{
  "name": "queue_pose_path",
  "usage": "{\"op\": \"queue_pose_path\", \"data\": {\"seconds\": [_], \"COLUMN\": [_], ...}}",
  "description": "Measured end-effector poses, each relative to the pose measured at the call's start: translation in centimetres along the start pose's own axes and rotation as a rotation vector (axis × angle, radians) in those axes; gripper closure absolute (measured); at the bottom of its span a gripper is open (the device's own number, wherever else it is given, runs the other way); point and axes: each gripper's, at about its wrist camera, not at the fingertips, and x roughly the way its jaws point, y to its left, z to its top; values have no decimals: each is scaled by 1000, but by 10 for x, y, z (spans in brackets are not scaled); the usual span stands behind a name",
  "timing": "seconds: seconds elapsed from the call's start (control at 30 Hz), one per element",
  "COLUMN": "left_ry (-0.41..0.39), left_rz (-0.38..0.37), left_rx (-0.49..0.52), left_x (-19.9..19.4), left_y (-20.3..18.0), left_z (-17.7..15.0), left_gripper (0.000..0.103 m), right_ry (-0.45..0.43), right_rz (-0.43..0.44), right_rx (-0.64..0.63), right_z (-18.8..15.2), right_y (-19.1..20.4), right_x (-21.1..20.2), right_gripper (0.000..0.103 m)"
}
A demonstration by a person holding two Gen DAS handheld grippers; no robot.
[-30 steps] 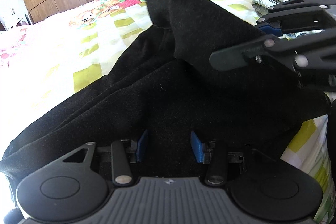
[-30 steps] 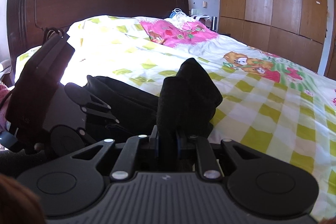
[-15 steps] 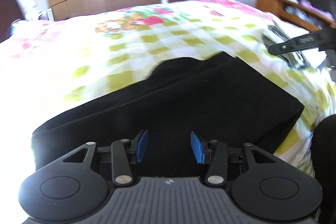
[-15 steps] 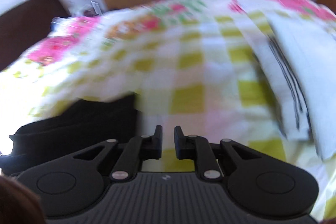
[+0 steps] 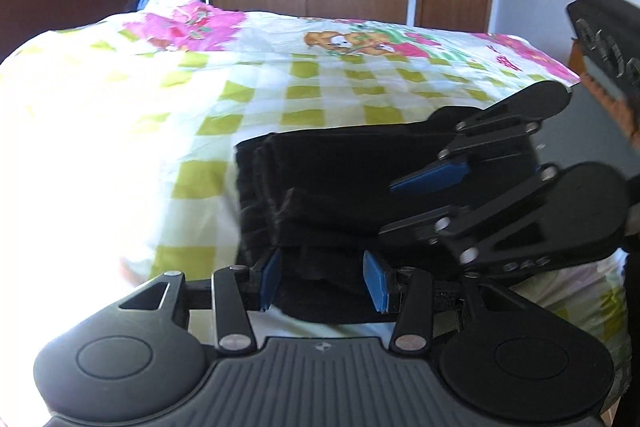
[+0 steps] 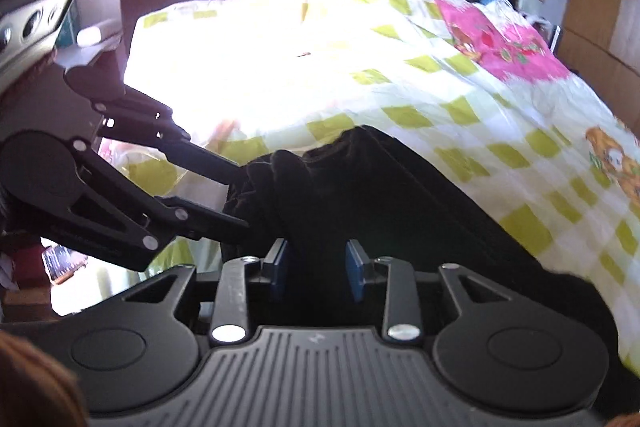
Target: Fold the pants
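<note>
Black pants lie on the bed, already doubled into a thick, compact bundle near its front edge, with several layers stacked at the left end in the left wrist view. By the look of it most of the folding is done: no loose leg trails out over the checked cover, and the bundle has a fairly straight far edge. What may be left is one more fold to shorten it, or only squaring up the layered end, which looks uneven and puckered in the right wrist view. I cannot tell which the person intends.

Left tool: its blue pads stand about half apart, one on each side of the near edge of the pants. Cloth lies between them, but the pads do not seem to press on it, so I judge nothing is gripped.

Right tool: its jaws are opening at this moment, to a moderate gap. Dark cloth sits between the blue pads and just beyond them, and the pads look clear of it on both sides, so it reads as a release or a fresh approach, not a hold. In the left wrist view this tool reaches in from the right, over the top of the bundle, close beside the left one.
</note>
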Motion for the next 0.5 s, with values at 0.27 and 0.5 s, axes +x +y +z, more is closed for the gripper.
{"op": "queue_pose_path", "data": {"seconds": [0.27,0.5], "left_ry": [-9,-11], "left_rz": [-4,-28], "left_rx": [-7,9], "left_x": [-1,2], "left_y": [8,2], "left_z": [-4,-1], "left_gripper": [46,46], "right_ry": [39,19], "right_rz": [47,75], "right_rx": [187,271], "right_z": [7,13], "right_y": [-16,-23], "right_x": [12,17], "right_gripper": [93,88]}}
